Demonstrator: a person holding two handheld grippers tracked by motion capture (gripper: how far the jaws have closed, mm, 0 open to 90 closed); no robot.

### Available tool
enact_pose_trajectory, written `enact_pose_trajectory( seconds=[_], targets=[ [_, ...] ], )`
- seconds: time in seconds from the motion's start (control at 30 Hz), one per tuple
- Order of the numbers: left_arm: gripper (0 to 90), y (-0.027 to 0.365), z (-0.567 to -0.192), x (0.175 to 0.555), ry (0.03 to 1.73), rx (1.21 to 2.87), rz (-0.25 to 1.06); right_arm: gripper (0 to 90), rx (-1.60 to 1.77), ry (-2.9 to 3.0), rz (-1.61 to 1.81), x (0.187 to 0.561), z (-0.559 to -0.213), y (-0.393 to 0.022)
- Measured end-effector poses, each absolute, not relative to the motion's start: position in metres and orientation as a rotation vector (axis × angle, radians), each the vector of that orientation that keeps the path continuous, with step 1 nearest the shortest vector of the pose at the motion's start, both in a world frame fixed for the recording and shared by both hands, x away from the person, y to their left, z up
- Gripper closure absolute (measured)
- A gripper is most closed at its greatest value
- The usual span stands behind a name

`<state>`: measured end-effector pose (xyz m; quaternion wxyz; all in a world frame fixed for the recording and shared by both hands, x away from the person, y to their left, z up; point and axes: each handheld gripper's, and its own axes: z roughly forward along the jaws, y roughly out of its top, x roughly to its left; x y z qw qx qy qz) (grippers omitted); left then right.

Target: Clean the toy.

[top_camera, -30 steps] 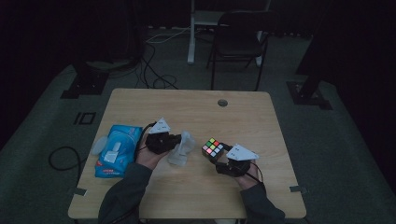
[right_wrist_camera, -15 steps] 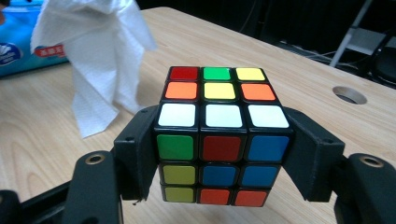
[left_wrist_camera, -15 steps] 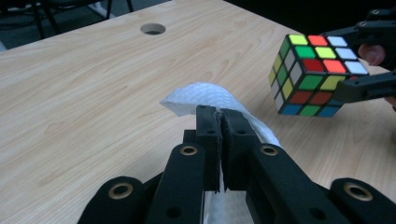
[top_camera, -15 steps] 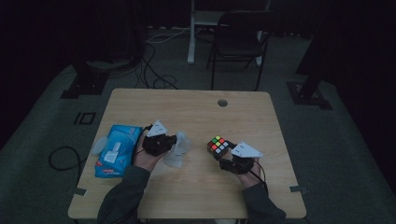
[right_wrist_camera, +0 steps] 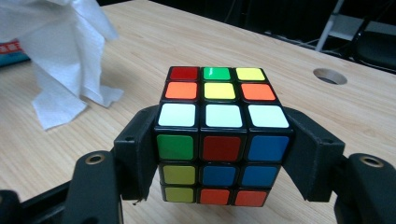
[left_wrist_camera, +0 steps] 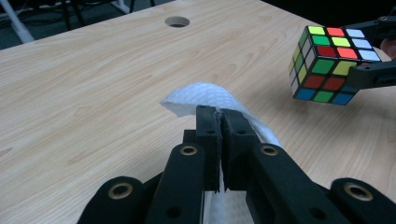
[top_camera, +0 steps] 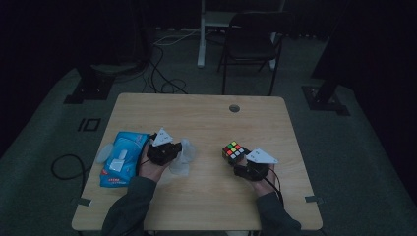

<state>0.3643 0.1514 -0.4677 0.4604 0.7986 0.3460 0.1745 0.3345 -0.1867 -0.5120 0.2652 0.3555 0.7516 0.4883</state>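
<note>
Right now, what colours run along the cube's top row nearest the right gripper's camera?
All three white, on the cube clamped in the right gripper; the right gripper view shows it best.

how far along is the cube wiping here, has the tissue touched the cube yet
Done: a white tissue is out of the blue tissue pack and pinched in the left gripper; the puzzle cube is clamped in the right gripper, apparently just off the table. In hand: both are held apart, with bare wood between them. Left, probably: bringing tissue to cube and wiping; no contact yet.
</note>
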Motion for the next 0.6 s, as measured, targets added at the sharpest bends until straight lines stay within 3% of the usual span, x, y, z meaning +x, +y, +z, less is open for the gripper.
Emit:
enact_pose_trajectory(
  seconds=[0.6],
  targets=[
    [87.2, 0.147, -0.491, 0.361, 0.913, 1.993, 0.467, 34.8, 1.028, 2.028, 1.253, 0.347, -0.528, -0.188]
  ],
)
